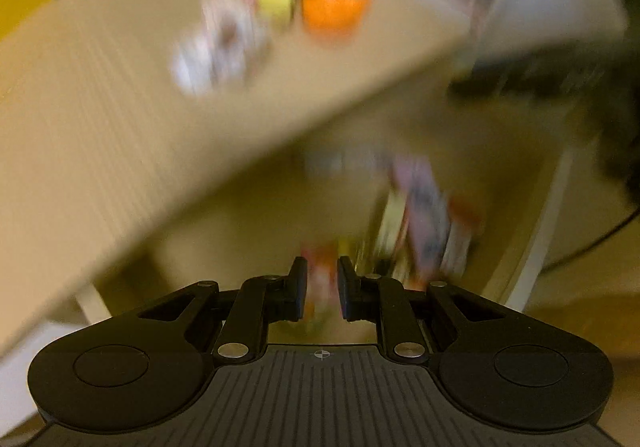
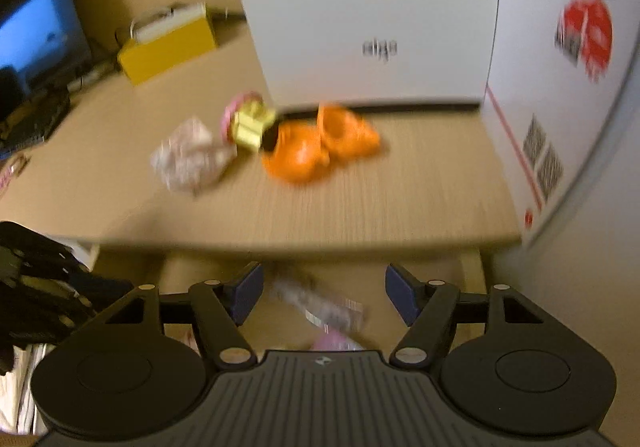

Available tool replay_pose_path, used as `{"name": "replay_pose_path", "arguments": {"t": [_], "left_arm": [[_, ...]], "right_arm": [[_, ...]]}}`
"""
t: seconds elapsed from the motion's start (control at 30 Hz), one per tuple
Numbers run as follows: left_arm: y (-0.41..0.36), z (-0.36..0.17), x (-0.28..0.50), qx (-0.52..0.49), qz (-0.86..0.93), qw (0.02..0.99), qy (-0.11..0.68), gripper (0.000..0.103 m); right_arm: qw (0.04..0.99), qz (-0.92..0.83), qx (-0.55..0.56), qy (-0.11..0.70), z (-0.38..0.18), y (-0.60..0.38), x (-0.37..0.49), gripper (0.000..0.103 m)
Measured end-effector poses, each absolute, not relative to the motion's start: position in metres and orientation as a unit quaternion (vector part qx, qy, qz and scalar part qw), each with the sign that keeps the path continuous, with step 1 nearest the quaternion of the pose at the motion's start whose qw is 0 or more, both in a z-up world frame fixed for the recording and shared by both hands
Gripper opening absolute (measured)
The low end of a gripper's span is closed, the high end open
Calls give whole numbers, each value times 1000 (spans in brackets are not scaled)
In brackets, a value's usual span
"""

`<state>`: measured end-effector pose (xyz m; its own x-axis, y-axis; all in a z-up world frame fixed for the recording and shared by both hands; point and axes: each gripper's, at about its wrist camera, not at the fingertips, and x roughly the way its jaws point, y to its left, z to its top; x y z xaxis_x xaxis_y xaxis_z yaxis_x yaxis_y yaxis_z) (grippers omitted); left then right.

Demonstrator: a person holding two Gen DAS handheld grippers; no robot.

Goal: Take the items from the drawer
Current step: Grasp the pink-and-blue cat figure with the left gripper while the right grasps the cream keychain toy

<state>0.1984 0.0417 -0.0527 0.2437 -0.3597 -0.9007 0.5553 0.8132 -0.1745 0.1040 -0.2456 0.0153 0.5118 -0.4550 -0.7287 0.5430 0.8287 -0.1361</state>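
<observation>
Blurred packets (image 1: pixel 424 223) lie in the drawer (image 1: pixel 248 215) at two o'clock of the left gripper (image 1: pixel 322 293); whether its narrow gap clenches anything, I cannot tell. Right gripper (image 2: pixel 324 297) is released above a clear wrapper (image 2: pixel 320 305) in the drawer; orange toys (image 2: pixel 320 145) sit on the tabletop (image 2: pixel 400 199) at twelve.

You see a light wood-grain desk top (image 2: pixel 360 203), an orange toy (image 2: pixel 320 145), a yellow block (image 2: pixel 252 125), a pale speckled packet (image 2: pixel 188 155), a yellow box (image 2: pixel 168 47), and a white carton (image 2: pixel 372 7) printed red.

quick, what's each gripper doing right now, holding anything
left gripper: nearly closed; the blur hides whether it holds anything.
right gripper: open, holding nothing.
</observation>
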Motion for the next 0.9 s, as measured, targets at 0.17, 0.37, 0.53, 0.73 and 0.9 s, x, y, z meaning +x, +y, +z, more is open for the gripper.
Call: {"name": "replay_pose_path", "arguments": {"t": [0.17, 0.37, 0.53, 0.73, 0.9], "left_arm": [[32, -93, 197, 118, -290, 754, 578, 18], [19, -100, 211, 134, -279, 754, 579, 21], [11, -100, 213, 131, -293, 748, 581, 28], [0, -107, 212, 156, -278, 756, 571, 73], [8, -112, 218, 142, -242, 775, 566, 64]], "right_arm": [[857, -291, 66, 420, 4, -242, 99, 68], [849, -286, 76, 437, -5, -242, 93, 68], [841, -287, 86, 451, -17, -242, 90, 68], [834, -287, 84, 464, -26, -240, 92, 68], [839, -264, 76, 469, -30, -239, 91, 68]]}}
